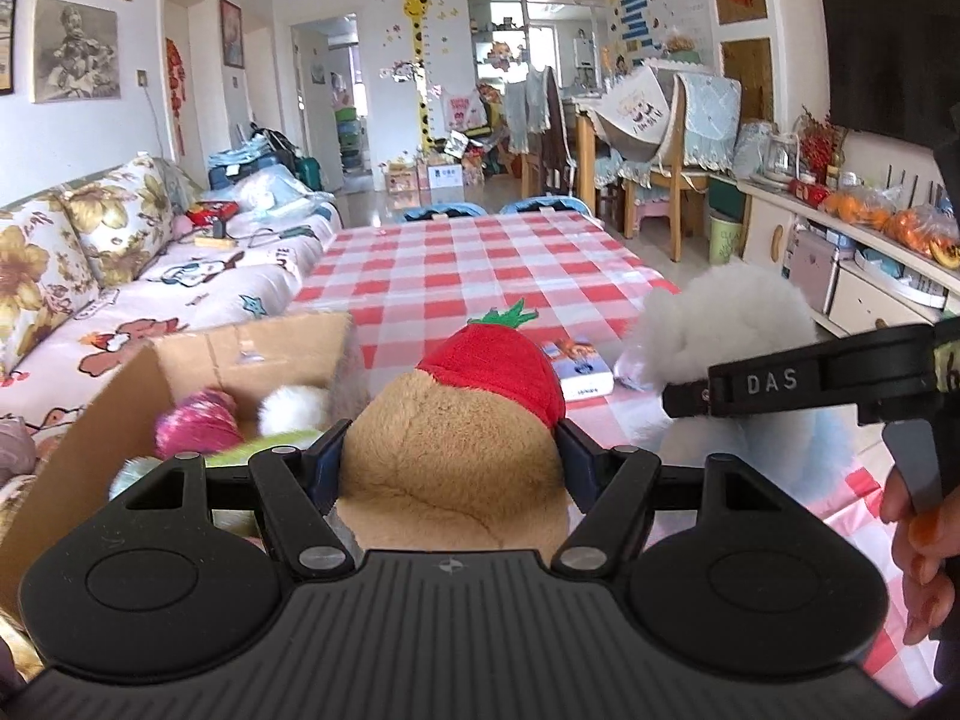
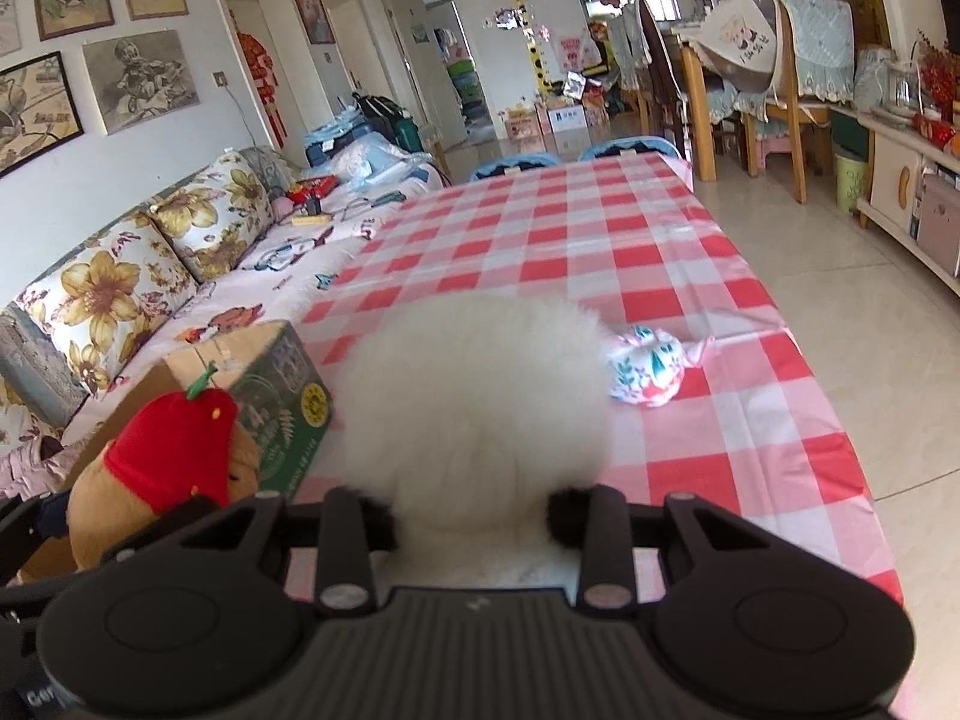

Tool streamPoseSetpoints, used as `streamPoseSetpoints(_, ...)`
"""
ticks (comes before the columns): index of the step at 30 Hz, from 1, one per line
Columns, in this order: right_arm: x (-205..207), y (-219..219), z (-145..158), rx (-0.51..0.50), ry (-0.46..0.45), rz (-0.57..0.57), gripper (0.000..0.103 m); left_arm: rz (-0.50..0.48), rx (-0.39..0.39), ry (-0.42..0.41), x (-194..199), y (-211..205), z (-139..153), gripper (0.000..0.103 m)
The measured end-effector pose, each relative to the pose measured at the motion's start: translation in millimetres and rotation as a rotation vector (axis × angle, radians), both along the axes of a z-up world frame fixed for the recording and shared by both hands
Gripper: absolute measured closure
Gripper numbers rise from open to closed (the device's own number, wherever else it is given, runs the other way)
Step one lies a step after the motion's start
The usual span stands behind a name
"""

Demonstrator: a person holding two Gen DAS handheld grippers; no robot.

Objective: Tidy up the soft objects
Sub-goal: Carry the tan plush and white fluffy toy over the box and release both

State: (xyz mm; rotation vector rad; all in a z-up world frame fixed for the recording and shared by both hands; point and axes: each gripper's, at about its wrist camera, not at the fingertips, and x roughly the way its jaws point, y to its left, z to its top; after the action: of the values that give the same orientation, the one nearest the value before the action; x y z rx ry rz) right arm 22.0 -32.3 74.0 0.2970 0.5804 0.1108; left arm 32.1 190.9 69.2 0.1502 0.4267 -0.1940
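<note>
The left tongs (image 1: pixel 447 462) pinch a brown plush toy (image 1: pixel 444 456) with a red strawberry cap, which fills the lower centre of the left wrist view between the two pads. The right tongs (image 2: pixel 474 519) are pressed in on a white fluffy toy (image 2: pixel 480 396), which bulges up at the centre of the right wrist view.

Only the left view looks into the cardboard box (image 1: pixel 198 360) at lower left, where a pink ball (image 1: pixel 195 423) and a white pom-pom (image 1: pixel 291 411) lie; it also shows a small book (image 1: pixel 579 369) on the checked table (image 1: pixel 480 264) and a hand (image 1: pixel 921 540) at the right edge. Only the right view shows a floral cloth pouch (image 2: pixel 645 372) lying on the table right of centre.
</note>
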Motion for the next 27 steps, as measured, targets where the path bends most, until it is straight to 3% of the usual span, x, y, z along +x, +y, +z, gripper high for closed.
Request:
streamPoseSetpoints(13, -2.3, 37.0, 22.2, -0.021, -0.077, 0.055, 0.069, 0.109, -0.004, -0.106, -12.9, 32.5, 27.7, 0.016)
streamPoseSetpoints(27, 17.2, 91.0, 44.3, -0.076, -0.128, 0.160, 0.069, 0.264, -0.052, -0.102, 2.4, 64.8, 38.0, 0.016)
